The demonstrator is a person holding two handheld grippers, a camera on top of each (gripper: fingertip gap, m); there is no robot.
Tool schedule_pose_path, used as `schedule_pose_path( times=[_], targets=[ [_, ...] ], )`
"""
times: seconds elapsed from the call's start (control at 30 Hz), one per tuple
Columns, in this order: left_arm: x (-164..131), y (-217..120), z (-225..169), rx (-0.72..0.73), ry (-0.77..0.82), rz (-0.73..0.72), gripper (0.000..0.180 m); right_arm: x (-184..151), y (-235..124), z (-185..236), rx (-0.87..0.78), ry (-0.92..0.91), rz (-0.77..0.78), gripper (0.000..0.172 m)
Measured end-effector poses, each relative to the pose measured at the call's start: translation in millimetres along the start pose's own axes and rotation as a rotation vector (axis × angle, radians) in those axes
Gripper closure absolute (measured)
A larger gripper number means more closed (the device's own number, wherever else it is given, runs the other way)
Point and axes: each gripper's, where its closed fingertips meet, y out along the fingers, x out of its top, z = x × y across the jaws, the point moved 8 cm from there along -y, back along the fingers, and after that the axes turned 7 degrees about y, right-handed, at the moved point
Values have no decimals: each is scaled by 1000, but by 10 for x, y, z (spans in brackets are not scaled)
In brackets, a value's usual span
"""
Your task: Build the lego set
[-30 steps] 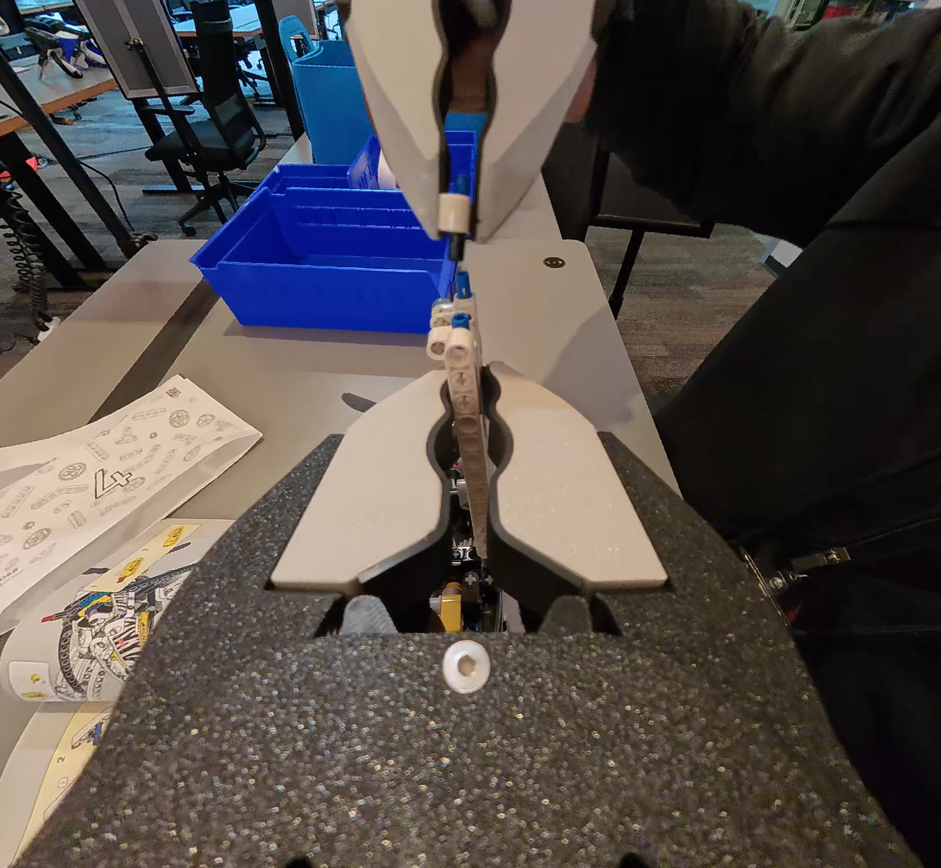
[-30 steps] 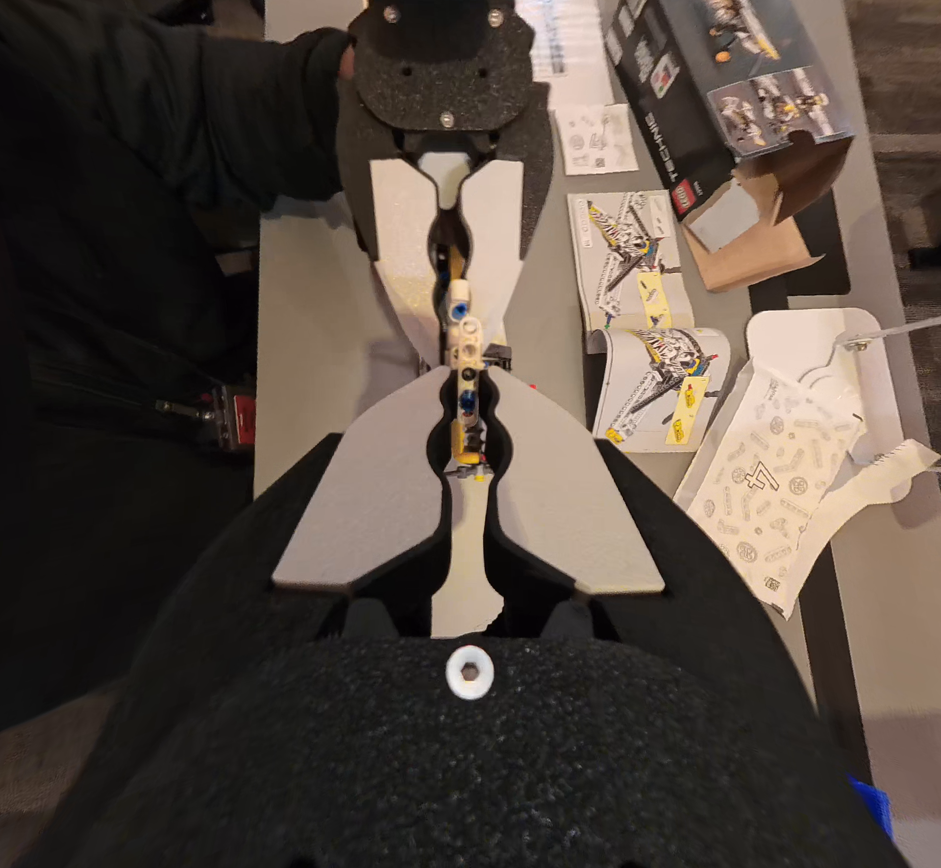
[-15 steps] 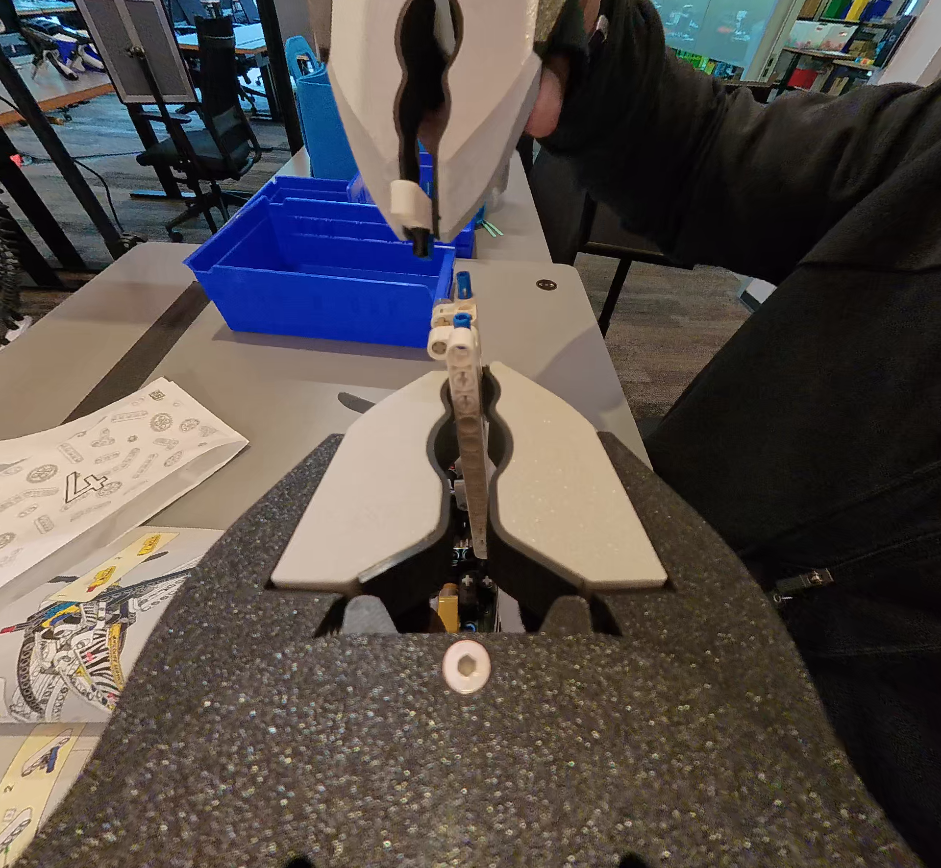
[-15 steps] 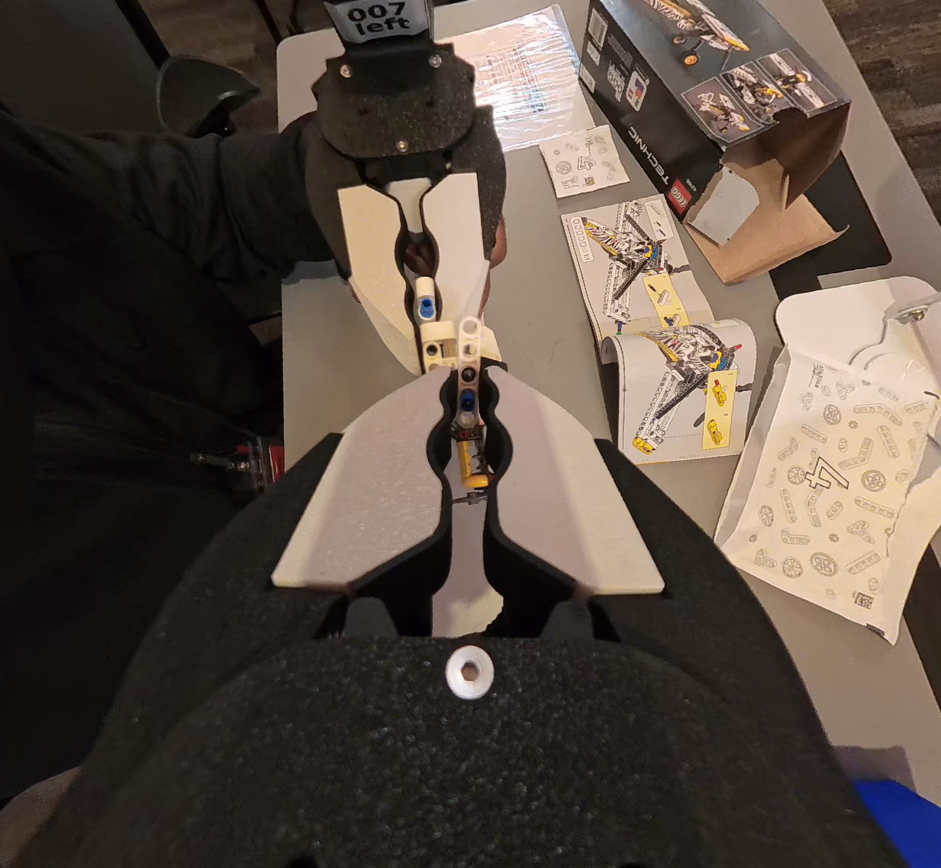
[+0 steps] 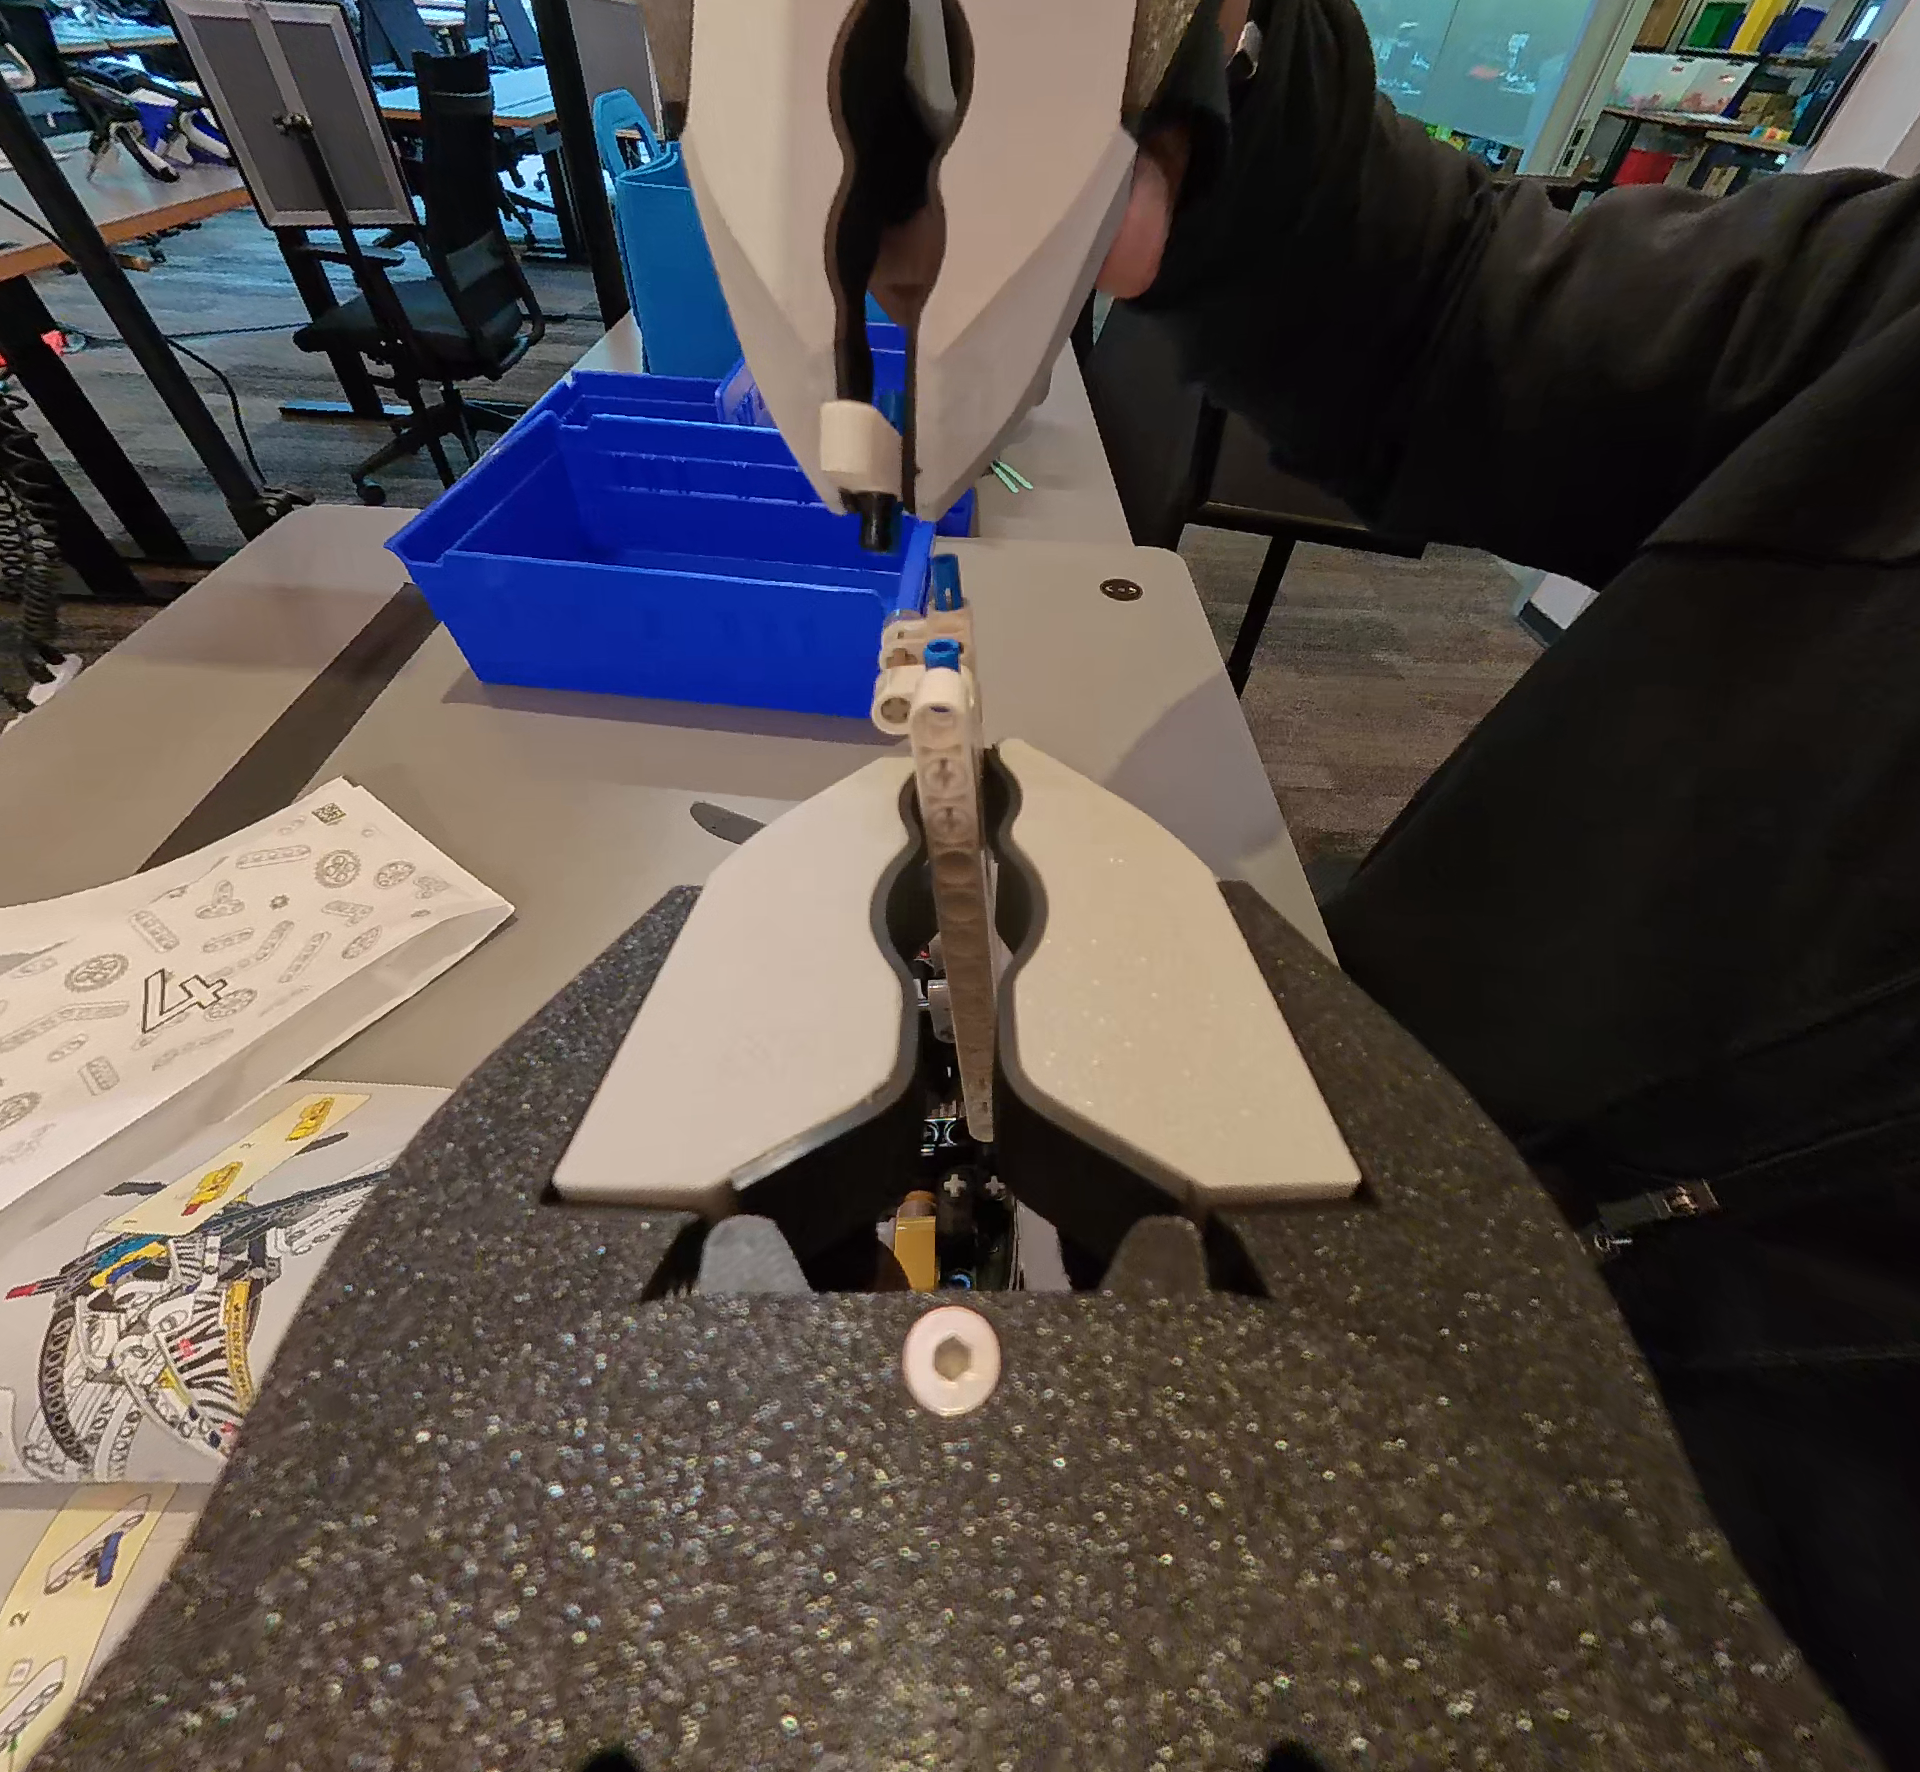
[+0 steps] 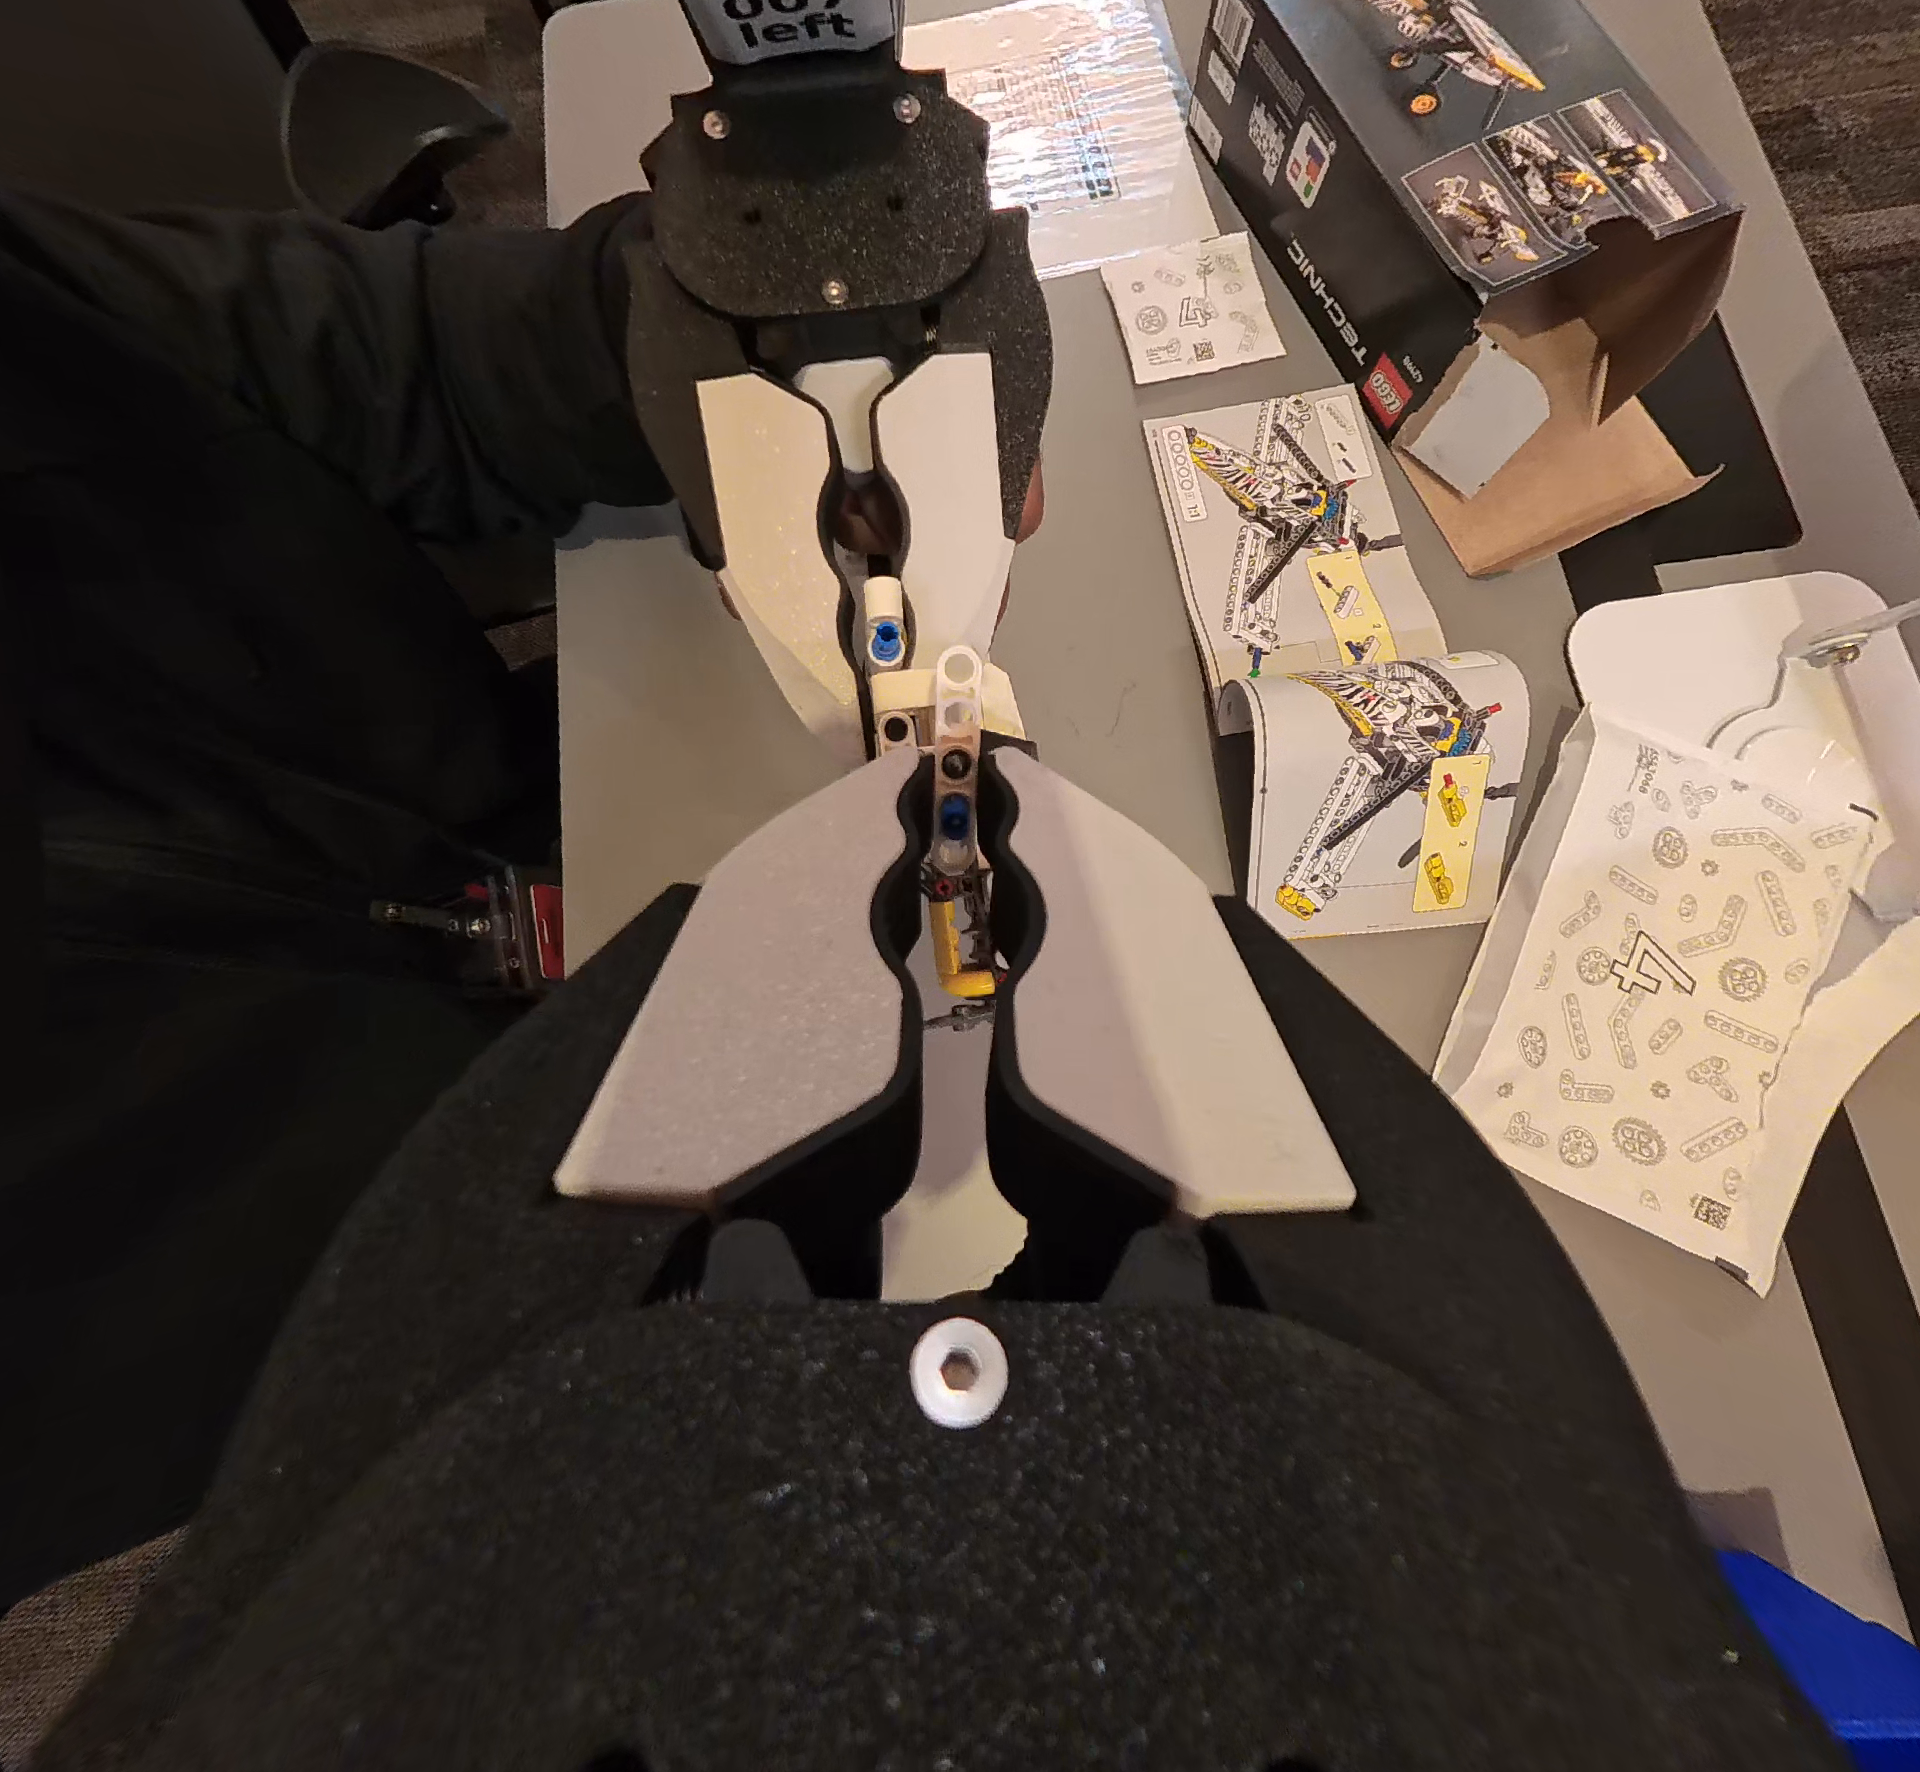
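Observation:
My left gripper [image 5: 956,761] is shut on a grey-white beam assembly [image 5: 961,891]. It runs down through the jaws, with white connectors and blue pins [image 5: 940,652] at its top end and yellow and black parts under the palm. My right gripper [image 6: 951,758] is shut on a white beam piece [image 6: 956,683] that carries a black pin and a blue pin, with a yellow part [image 6: 945,953] below. In the left wrist view the right gripper [image 5: 883,496] hangs from above. Its black pin [image 5: 878,527] is just up and left of the assembly's top, not touching it.
Blue bins [image 5: 665,579] stand on the grey table [image 5: 1143,683] behind the grippers. Printed paper sheets [image 5: 208,974], an open instruction booklet [image 6: 1351,683], a dark toy box [image 6: 1455,112] and a white tray [image 6: 1714,662] lie around. A person's black sleeve [image 5: 1558,372] fills the right side. The tips of one gripper are about 4 cm away from the tips of the other.
In the left wrist view the right gripper swung left, then came back a little right and lower. Both grippers kept their pieces with the jaws unchanged.

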Motion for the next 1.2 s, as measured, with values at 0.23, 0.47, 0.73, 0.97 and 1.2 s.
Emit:
schedule_pose_path(
  times=[0.23,0.47,0.73,0.97,1.2],
  targets=[
    [2,63,9,20,-15,-35,173,0,-38,-7,-24,-7,17,164],
    [3,193,-48,12,-22,-109,173,21,-99,-22,-62,-19,49,164],
    [6,393,-233,-55,-31,-214,173,-13,-155,-130,-121,-3,74,164],
    [-19,497,-330,-125,-54,-258,173,-72,-89,-229,-135,16,104,164],
    [-37,500,-303,-120,-70,-270,173,-80,-39,-250,-132,10,128,164]
  ],
)
